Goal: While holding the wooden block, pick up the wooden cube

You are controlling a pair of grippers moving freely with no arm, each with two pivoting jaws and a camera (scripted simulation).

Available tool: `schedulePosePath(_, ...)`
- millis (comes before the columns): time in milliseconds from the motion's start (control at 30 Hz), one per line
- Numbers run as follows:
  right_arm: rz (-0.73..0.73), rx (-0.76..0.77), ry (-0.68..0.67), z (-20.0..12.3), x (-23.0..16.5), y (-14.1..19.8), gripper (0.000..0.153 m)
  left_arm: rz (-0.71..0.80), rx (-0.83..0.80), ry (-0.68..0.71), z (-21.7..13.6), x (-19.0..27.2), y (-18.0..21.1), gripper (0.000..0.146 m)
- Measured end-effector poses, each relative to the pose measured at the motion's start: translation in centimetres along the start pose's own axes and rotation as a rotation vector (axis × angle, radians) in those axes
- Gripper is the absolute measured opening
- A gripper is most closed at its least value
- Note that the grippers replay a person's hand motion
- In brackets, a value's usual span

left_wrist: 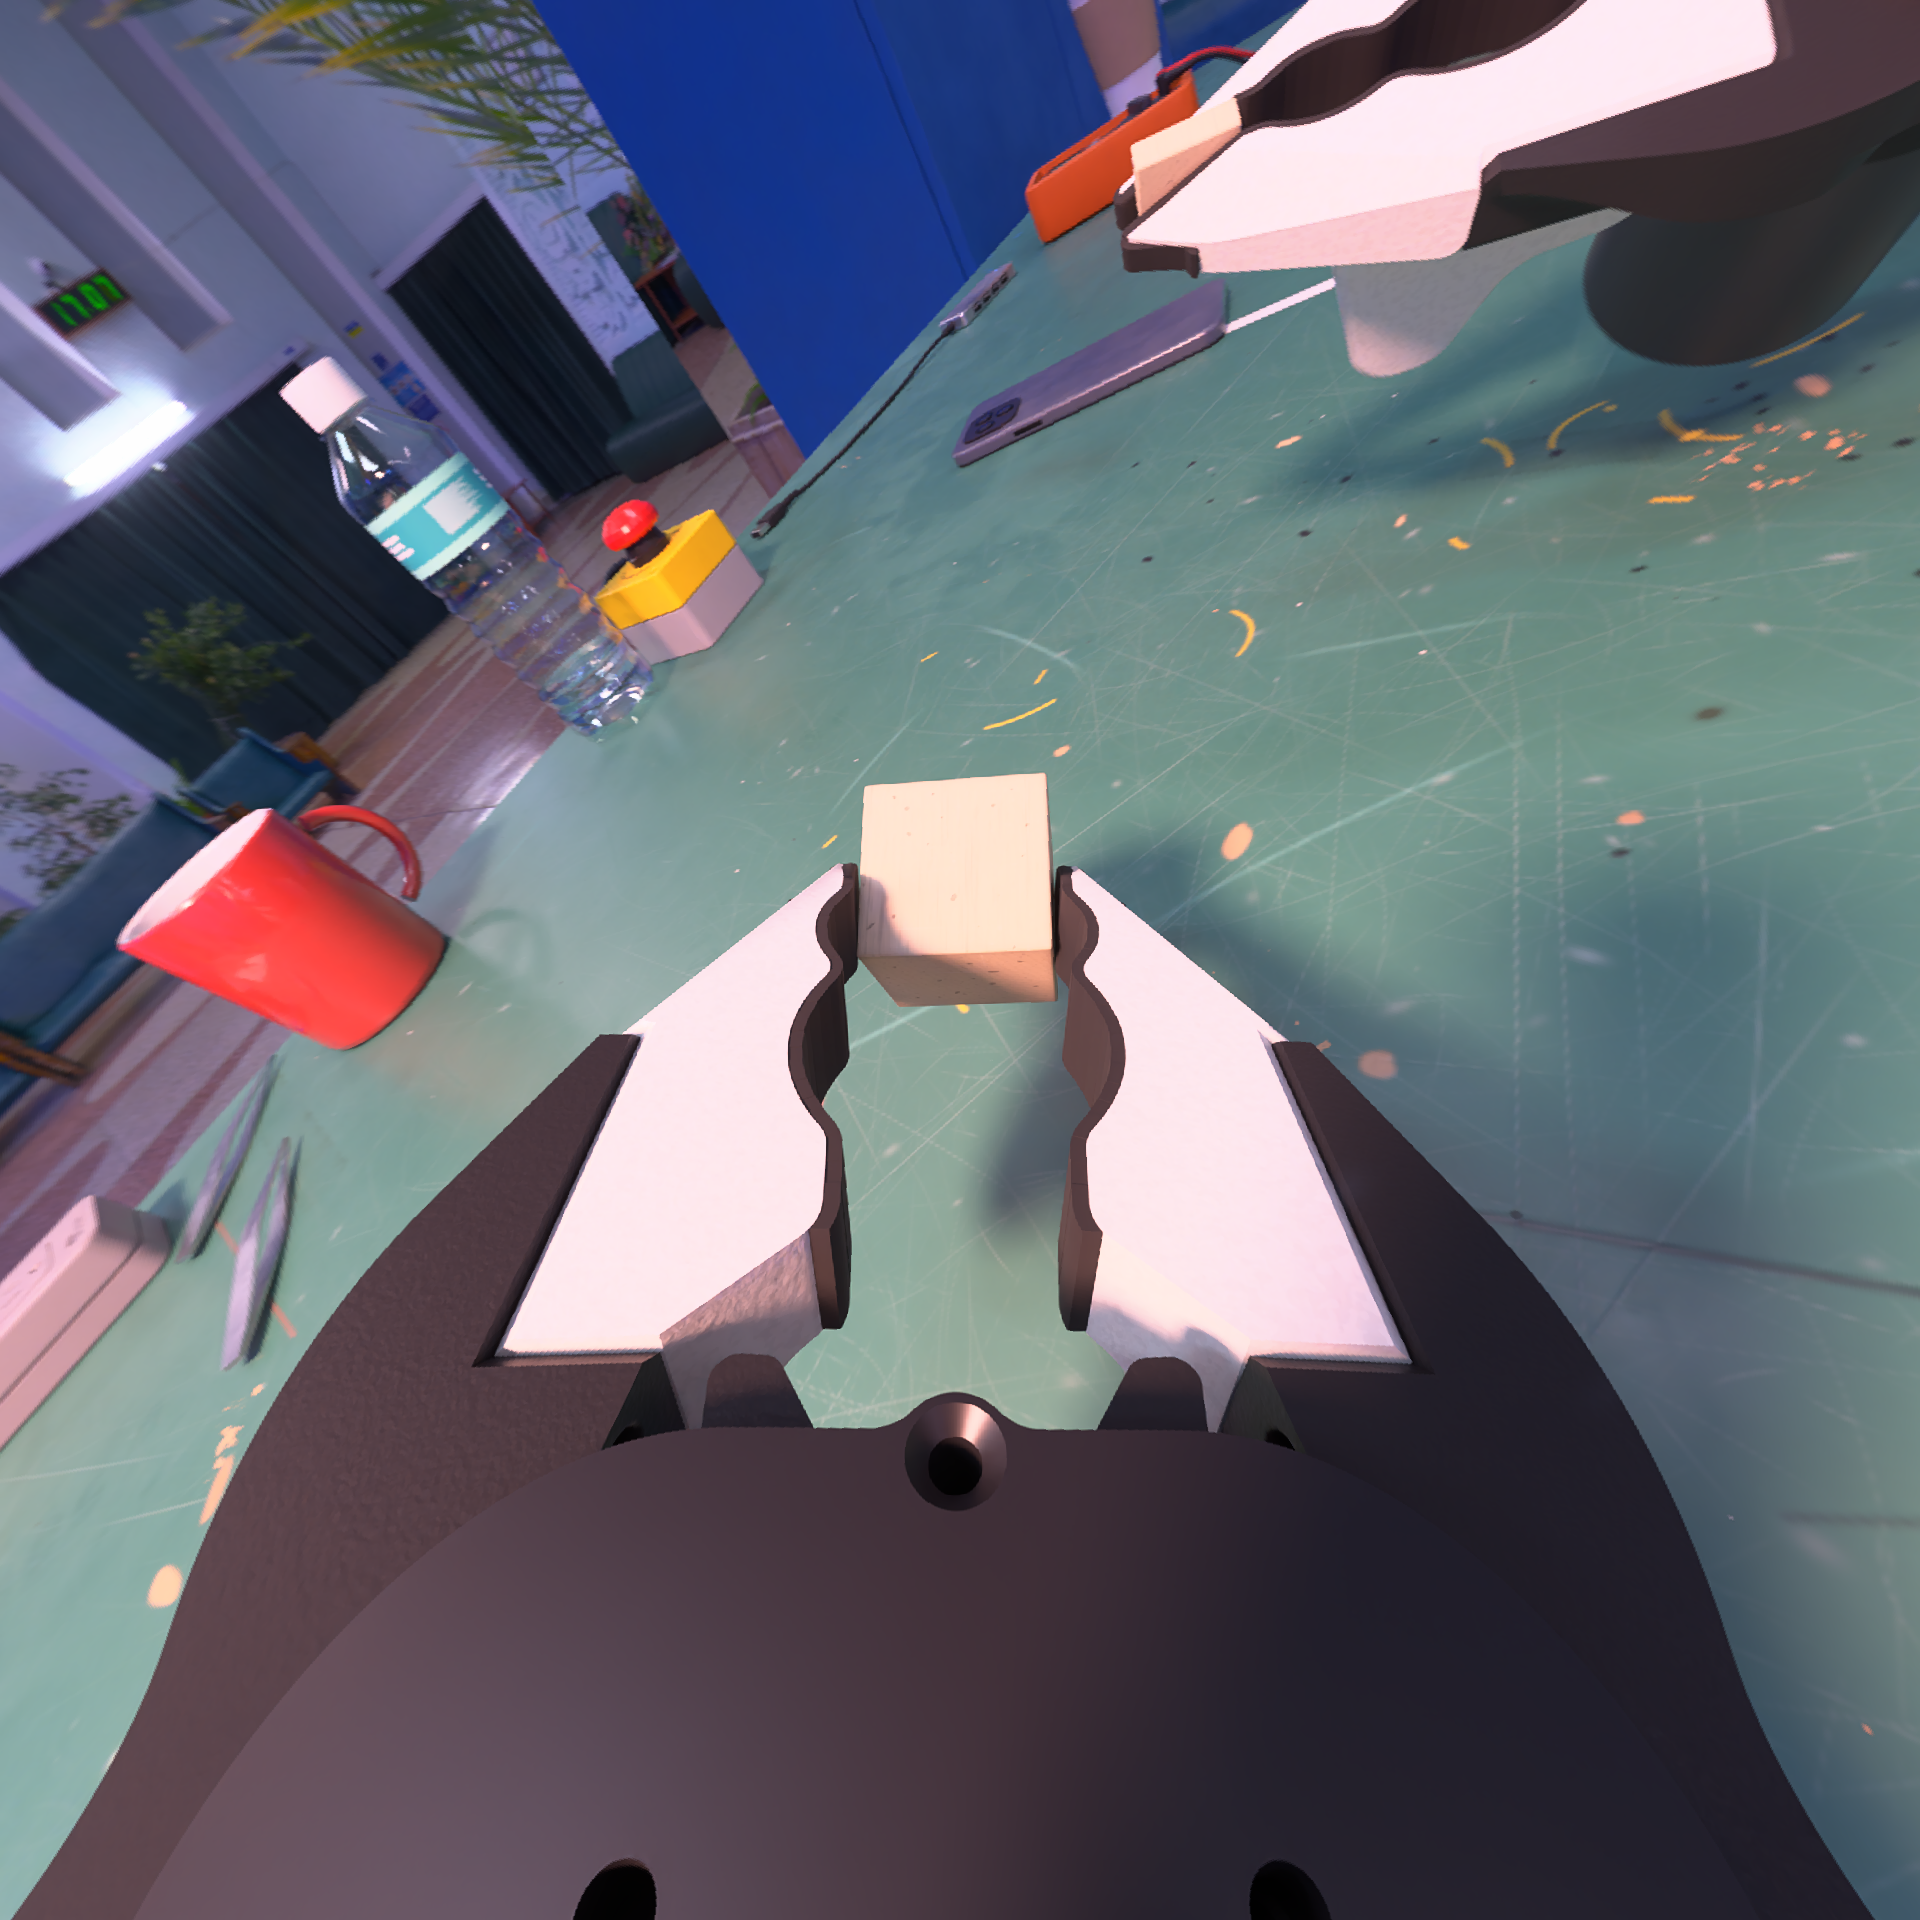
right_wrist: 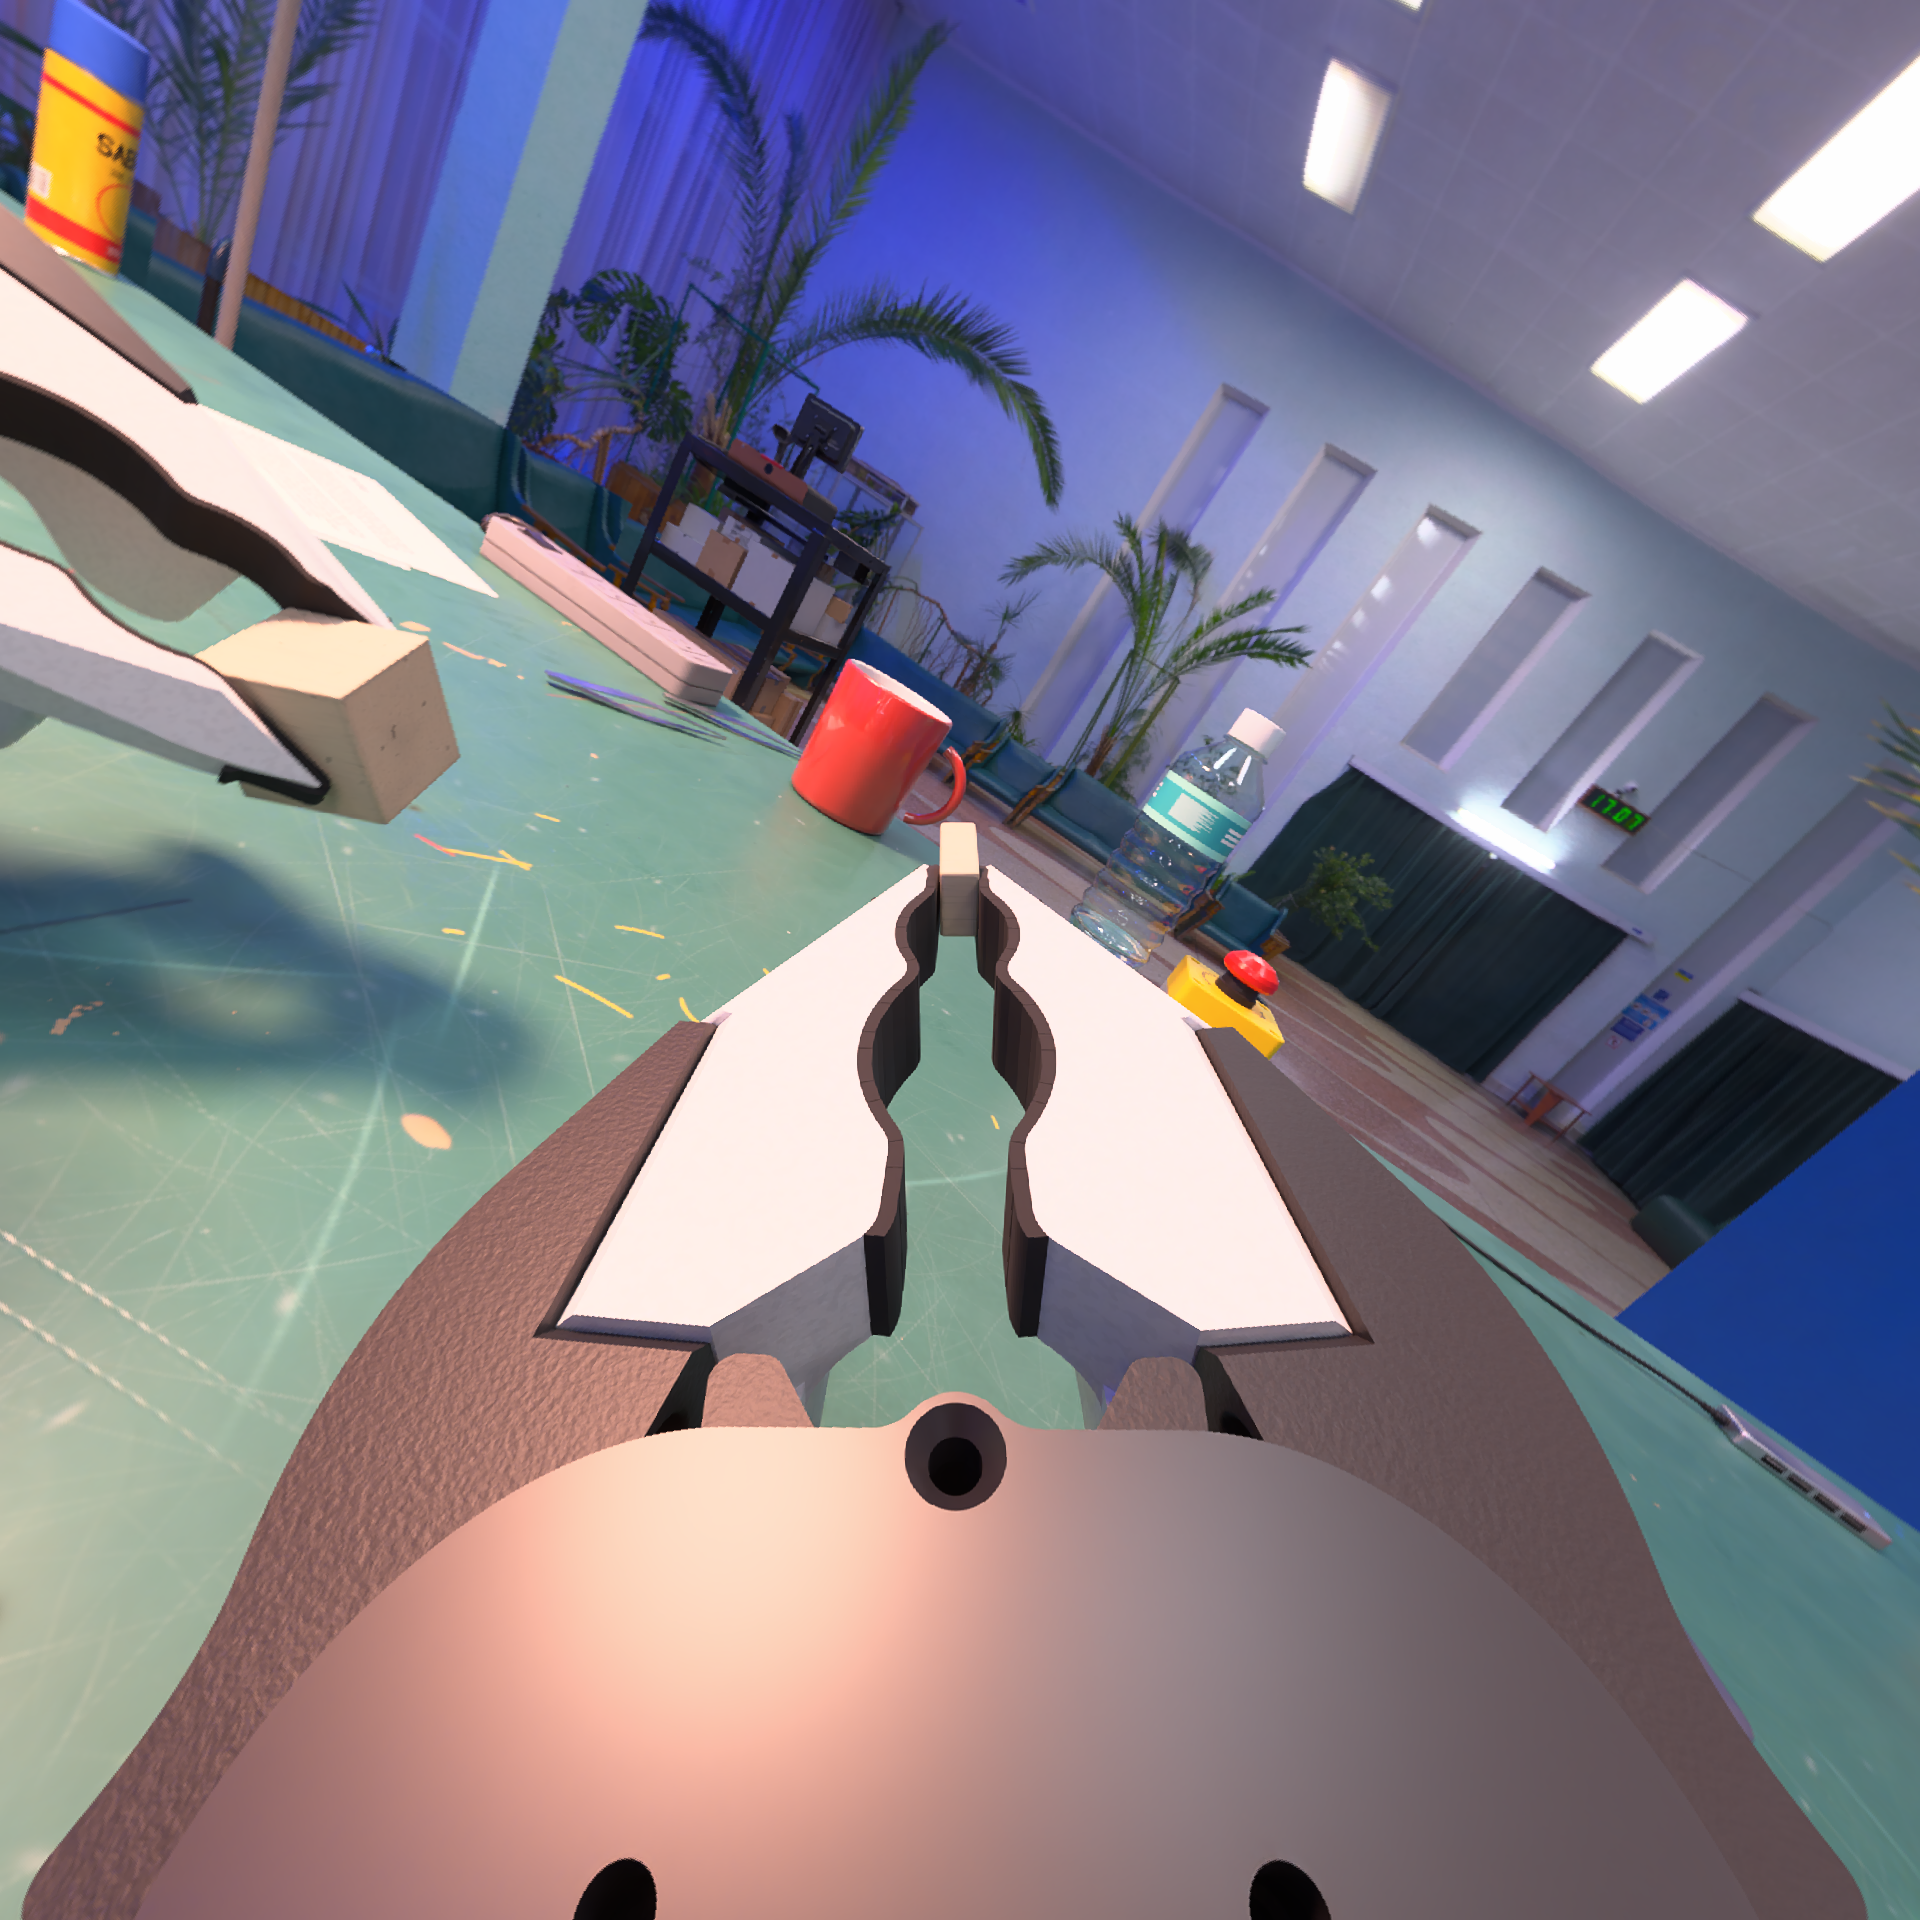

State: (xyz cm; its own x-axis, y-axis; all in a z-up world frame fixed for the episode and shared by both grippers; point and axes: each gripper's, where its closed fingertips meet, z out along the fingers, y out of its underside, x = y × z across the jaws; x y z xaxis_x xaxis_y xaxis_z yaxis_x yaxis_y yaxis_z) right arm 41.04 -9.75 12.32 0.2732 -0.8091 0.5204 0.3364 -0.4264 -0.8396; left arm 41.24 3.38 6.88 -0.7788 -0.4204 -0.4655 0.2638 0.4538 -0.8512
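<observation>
My left gripper [left_wrist: 956,906] is shut on the pale wooden cube [left_wrist: 954,862], gripping its two sides at the fingertips. The cube hangs a little above the green mat [left_wrist: 1455,831], with its shadow beneath. In the right wrist view the left gripper [right_wrist: 312,712] and the cube [right_wrist: 400,717] show at the upper left, clear of the mat. My right gripper [right_wrist: 958,888] is shut on a thin wooden block [right_wrist: 958,847] that sticks out past the fingertips. It also shows in the left wrist view, where the right gripper [left_wrist: 1169,177] holds the block [left_wrist: 1184,145] at the top right.
A red mug [left_wrist: 281,925], a water bottle [left_wrist: 468,540] and a yellow box with a red button [left_wrist: 675,582] stand along the left table edge. A phone [left_wrist: 1091,374], an orange device [left_wrist: 1091,171] and a cabled hub [right_wrist: 1808,1496] lie farther off. A power strip [right_wrist: 603,613] and tweezers [left_wrist: 249,1236] lie nearby.
</observation>
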Motion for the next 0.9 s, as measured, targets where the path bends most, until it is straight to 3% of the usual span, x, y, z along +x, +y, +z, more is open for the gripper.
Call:
schedulePosePath(133, -0.068, 0.0, -0.04, 0.1, -1.2, -0.2, 0.005, 0.028, -0.032, -0.041, 0.0, -0.3, 0.4, 0.038)
schedulePosePath(433, -0.379, 0.062, -0.175, 0.3, -7.0, -2.2, 0.005, 0.049, -0.048, -0.055, 0.1, -0.5, 0.6, 0.038)
schedulePosePath(900, -0.433, 0.069, -0.206, 0.2, -8.0, -2.2, 0.005, 0.054, -0.052, -0.051, 0.2, -0.3, 0.6, 0.038)
